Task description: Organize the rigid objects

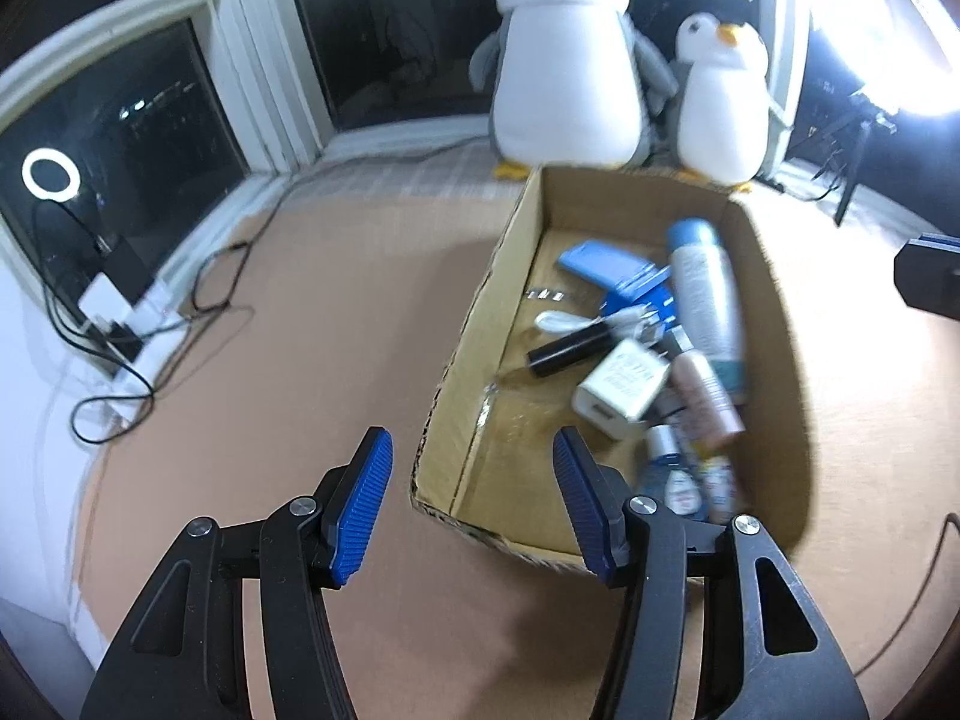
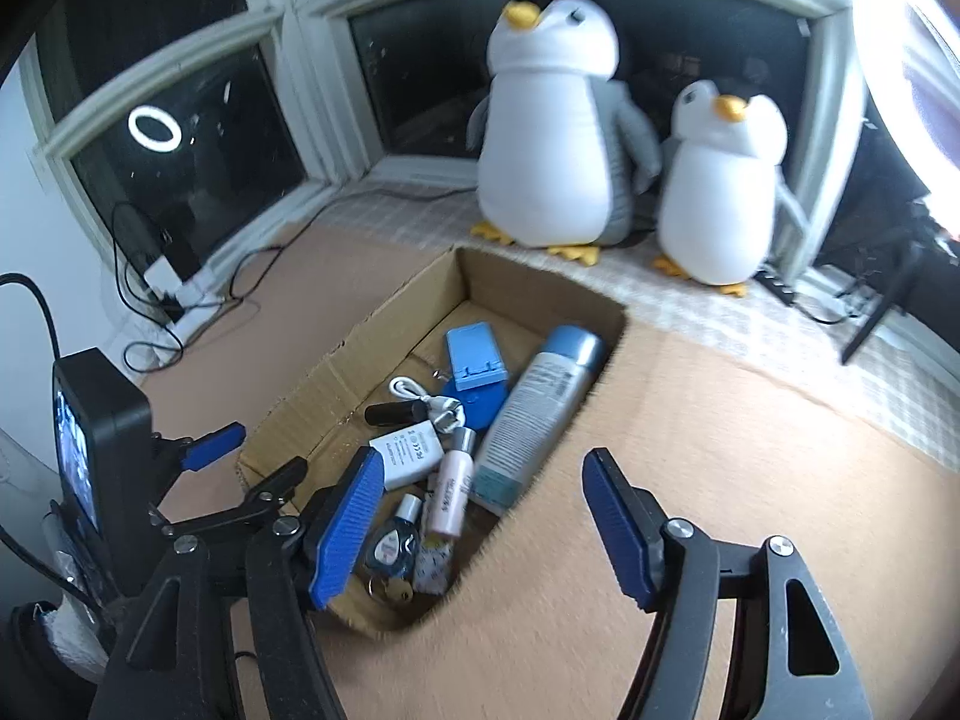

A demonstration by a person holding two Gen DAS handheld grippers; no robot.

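Dark window panes and a white sill run behind the scene, where two plush penguins point(image 2: 555, 120) stand, the larger to the left of the smaller. Below them a tan bench point(image 1: 270, 330) carries an open cardboard box point(image 2: 336, 360), the largest of the task's things. Everything gathered lies inside it, crowded toward one long wall: a tall spray can with a blue cap point(image 2: 537, 414), a blue plastic case point(image 2: 474, 354), a white charger block point(image 2: 408, 450), a pink bottle point(image 2: 453, 489), a black tube point(image 2: 396, 412) and a coiled white cable point(image 2: 420, 393). Smaller pieces near the box's near end are too blurred to name.

No loose item is seen on the bench outside the box, so the gathering step is judged done or nearly so. The left hand-held gripper point(image 1: 474, 504) hangs over the box's near corner with its jaws apart and nothing between them. The right hand-held gripper point(image 2: 480, 522) is likewise spread wide and empty above the box's near end. A next move, if any, would call for finding a remaining object beyond these views.
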